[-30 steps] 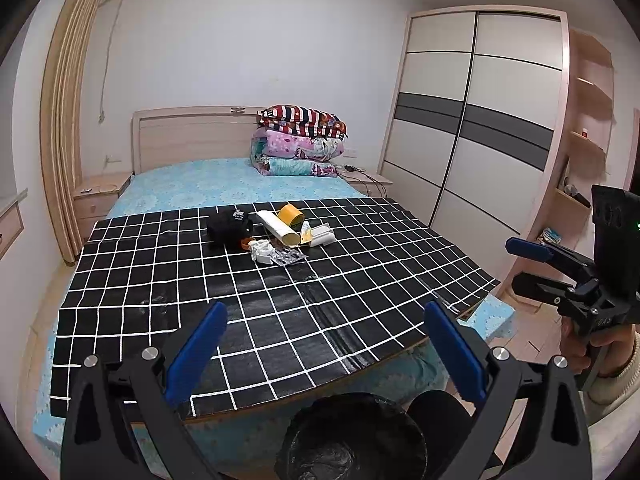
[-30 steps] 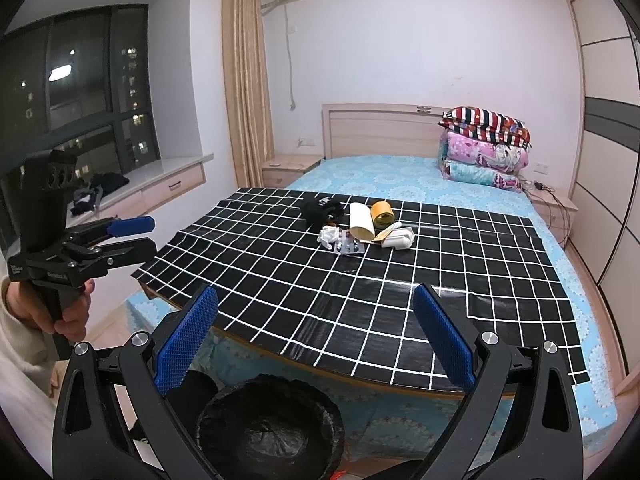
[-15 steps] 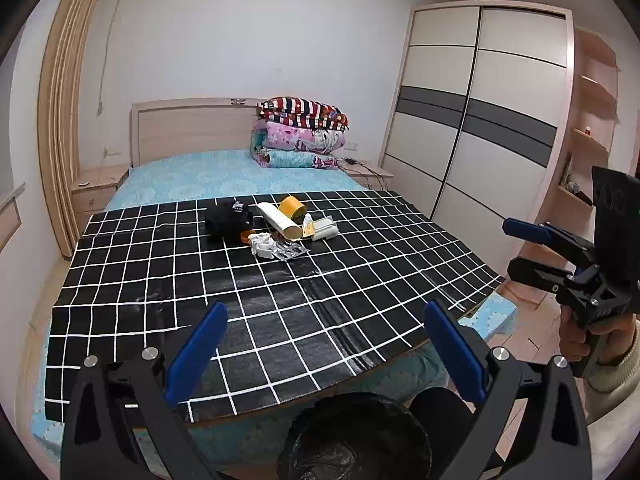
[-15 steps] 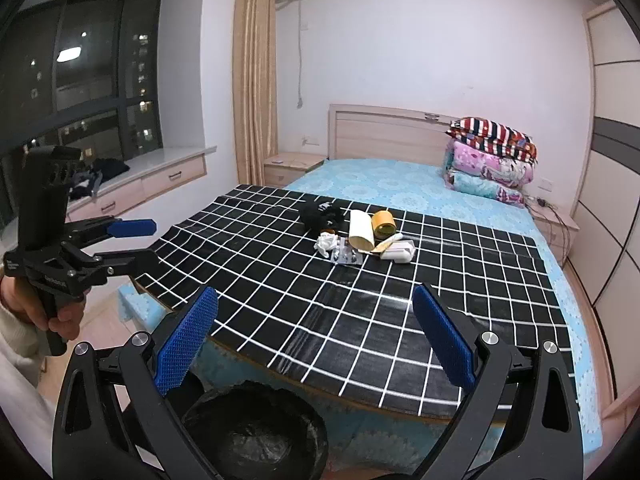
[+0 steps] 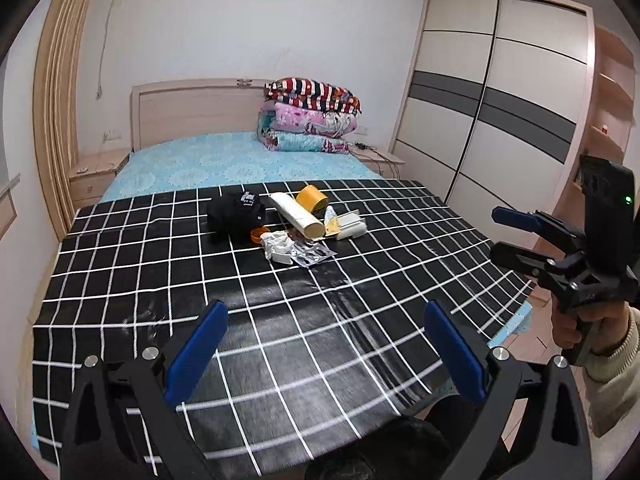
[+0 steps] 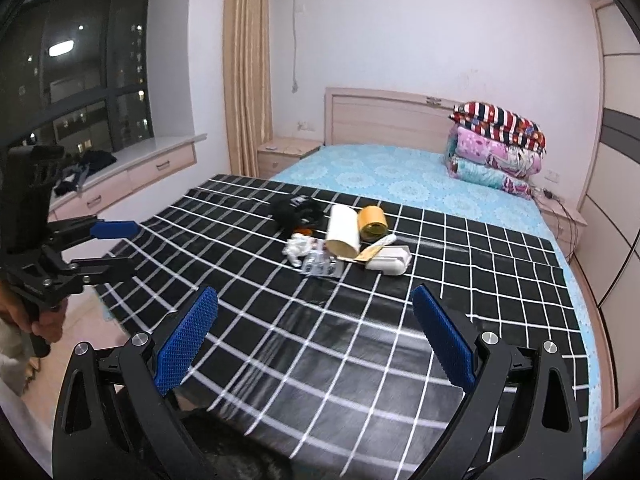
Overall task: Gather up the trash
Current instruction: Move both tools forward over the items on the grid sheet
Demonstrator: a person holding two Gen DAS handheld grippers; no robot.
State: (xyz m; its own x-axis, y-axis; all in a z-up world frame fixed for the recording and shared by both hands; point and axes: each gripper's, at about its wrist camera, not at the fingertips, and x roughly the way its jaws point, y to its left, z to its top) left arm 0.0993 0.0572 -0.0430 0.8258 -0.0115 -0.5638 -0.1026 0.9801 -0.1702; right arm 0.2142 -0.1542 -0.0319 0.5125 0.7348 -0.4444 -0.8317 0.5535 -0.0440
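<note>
A small pile of trash lies mid-way up the black checked sheet (image 5: 280, 320): a black cloth item (image 5: 236, 214), a white paper roll (image 5: 298, 216), a yellow tape roll (image 5: 314, 198), crumpled white paper (image 5: 276, 244), a blister pack (image 5: 312, 256) and a white box (image 5: 352, 228). My left gripper (image 5: 324, 312) is open over the sheet's near part, well short of the pile. My right gripper (image 6: 315, 294) is open too and holds nothing; the pile's paper roll (image 6: 342, 230) and white box (image 6: 390, 260) lie ahead of it. Each gripper shows at the side of the other's view, held by a hand.
The sheet covers the foot half of a bed with a blue cover (image 5: 240, 164). Folded quilts (image 5: 312, 120) are stacked at the headboard. A wardrobe (image 5: 500, 112) stands on the right and a window ledge (image 6: 160, 152) on the left. A black-lined bin (image 5: 352, 466) barely shows below the bed's foot.
Both grippers have come forward over the bed's foot, so the pile looks nearer. The bin has slid almost out of both views at the bottom. Both stay open.
</note>
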